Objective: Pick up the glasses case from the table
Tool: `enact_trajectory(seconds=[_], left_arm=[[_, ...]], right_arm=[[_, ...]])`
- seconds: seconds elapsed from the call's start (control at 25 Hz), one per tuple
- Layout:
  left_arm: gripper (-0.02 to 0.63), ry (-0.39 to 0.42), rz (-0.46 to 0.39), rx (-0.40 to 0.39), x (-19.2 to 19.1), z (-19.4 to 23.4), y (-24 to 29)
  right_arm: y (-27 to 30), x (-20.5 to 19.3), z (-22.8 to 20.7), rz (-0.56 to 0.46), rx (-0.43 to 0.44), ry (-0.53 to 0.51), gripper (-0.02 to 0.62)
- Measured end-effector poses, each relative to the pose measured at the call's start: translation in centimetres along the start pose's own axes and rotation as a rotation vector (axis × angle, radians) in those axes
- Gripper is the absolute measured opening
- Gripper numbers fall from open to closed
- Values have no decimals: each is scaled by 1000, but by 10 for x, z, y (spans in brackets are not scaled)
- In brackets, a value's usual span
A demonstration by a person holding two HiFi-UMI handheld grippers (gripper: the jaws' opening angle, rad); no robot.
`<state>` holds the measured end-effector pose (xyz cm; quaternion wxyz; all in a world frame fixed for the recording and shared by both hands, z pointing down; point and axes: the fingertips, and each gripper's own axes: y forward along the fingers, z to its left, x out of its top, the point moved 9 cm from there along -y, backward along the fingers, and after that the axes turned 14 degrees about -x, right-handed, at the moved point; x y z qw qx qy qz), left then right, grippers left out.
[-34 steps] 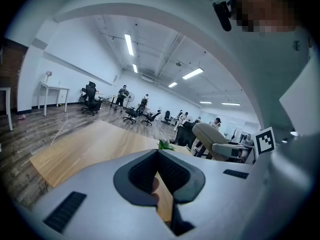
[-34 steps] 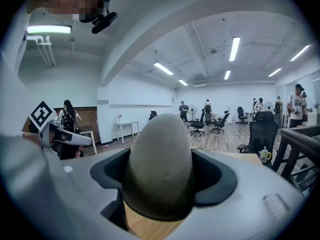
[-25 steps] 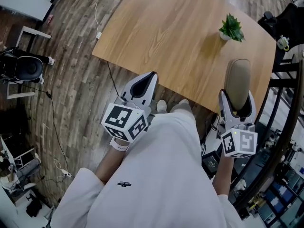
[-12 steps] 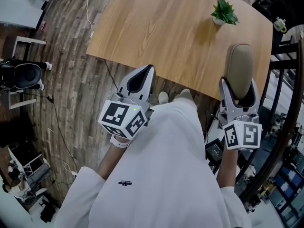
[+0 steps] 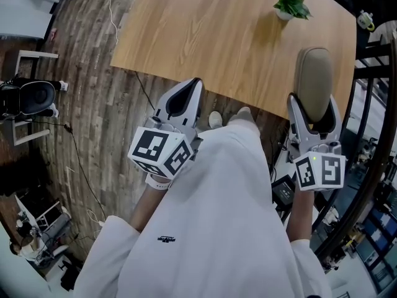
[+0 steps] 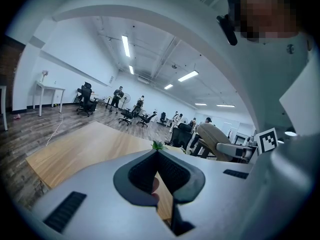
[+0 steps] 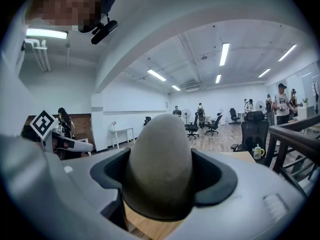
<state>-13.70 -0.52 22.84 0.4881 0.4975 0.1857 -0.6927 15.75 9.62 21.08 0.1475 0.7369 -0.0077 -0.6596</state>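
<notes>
Right gripper had its jaws pinching the glasses case, a grey-beige rounded case. Its near end sat between the jaws and its far end stuck out past them, pointing away from us. In the head view the case sat over the near right edge of the counter, and we couldn't tell whether it was clear of the wood. In the right gripper view the case filled the gap between the jaws, both pads against its sides, with wood showing under it. Left gripper was off the counter's near edge, over the plank floor, with its jaws pressed together at the tips and nothing between them. The left gripper view confirmed this. For writing, we saw only black-and-white square markers on the left cube and the right cube, with no text on them. The small dark logo on our white garment was too small to read. A small potted plant stood at the far right of the counter, well apart from the case.
</notes>
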Motion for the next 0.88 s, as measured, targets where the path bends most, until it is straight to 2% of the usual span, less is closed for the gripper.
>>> enact_trajectory(seconds=[0.88], left_arm=[[2,-4,14,-8,-12,-12,-17]], right_arm=[[-25,-10,12,13,14,3,388]])
